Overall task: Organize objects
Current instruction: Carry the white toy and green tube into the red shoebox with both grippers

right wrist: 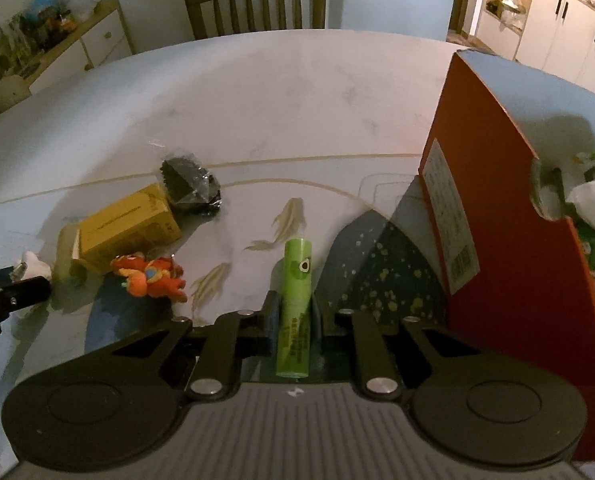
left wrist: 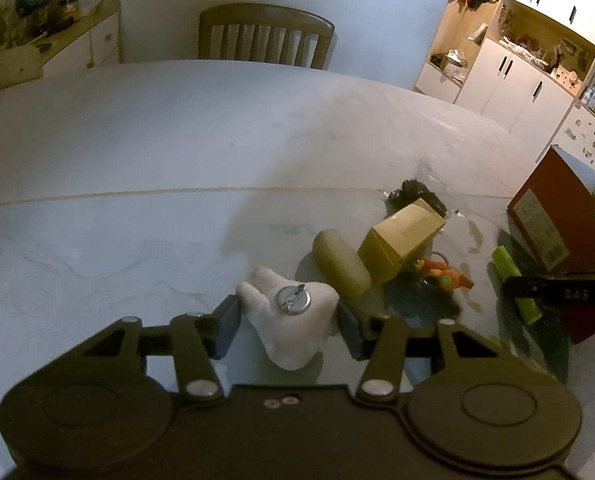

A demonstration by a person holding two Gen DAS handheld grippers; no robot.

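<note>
In the left wrist view my left gripper (left wrist: 289,316) is closed around a white plush tooth (left wrist: 289,320) with a round metal pin badge (left wrist: 292,298) on it. In the right wrist view my right gripper (right wrist: 293,312) is shut on a green tube (right wrist: 295,304) lying along the fingers, just left of a red cardboard box (right wrist: 497,216). The red box (left wrist: 553,224) and green tube (left wrist: 515,280) also show at the right of the left wrist view.
On the marble table (left wrist: 177,140) lie a yellow carton (left wrist: 401,236), a yellowish case (left wrist: 339,262), an orange plush toy (left wrist: 443,274) and a black wrapped item (left wrist: 417,192). The carton (right wrist: 125,228), toy (right wrist: 149,276) and black item (right wrist: 189,188) show in the right wrist view. A wooden chair (left wrist: 265,36) stands behind.
</note>
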